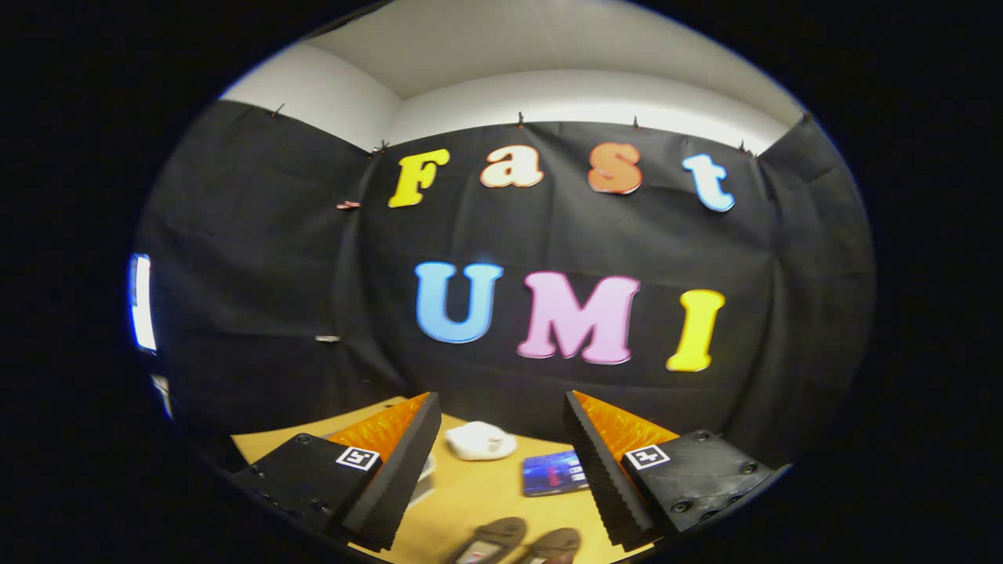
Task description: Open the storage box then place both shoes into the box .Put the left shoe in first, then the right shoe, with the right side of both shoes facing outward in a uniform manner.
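Note:
My gripper (501,462) is held high above a wooden table (470,497), its fingers wide apart with nothing between them. Below the gap between the fingers lie two brown shoes (517,542) side by side, only their upper ends visible. Beyond them, near the right finger, rests a flat blue-and-dark box-like thing (555,472). I cannot tell whether it is the storage box or whether it is open.
A white rounded object (480,440) sits further back on the table, close to the black cloth wall. Part of a pale object (425,470) peeks out beside the left finger. A bright lit strip (142,301) shows off to the left.

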### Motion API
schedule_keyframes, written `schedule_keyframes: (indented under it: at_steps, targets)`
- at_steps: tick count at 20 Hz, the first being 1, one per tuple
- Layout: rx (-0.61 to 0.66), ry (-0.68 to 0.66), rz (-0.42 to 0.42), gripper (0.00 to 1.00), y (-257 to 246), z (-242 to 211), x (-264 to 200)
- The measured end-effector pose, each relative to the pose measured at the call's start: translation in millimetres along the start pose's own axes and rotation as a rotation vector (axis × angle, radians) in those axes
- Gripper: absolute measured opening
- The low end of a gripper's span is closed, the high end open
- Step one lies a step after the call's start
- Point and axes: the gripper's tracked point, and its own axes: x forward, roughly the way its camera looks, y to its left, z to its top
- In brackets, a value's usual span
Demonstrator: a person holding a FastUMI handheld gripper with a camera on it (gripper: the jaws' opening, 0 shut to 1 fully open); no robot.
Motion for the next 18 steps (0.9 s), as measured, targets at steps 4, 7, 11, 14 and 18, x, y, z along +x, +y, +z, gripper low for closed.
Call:
schedule_keyframes:
  at_steps: [4, 7, 11, 14, 18]
  targets:
    - [0.287, 0.178, 0.2, 0.99, 37, -61, 34]
    - [0.532, 0.324, 0.271, 0.98, 60, -114, 49]
    - [0.708, 0.484, 0.294, 0.97, 73, -191, 77]
    - [0.786, 0.587, 0.286, 0.98, 79, -240, 97]
    - [0.968, 0.662, 0.304, 0.97, 90, -277, 115]
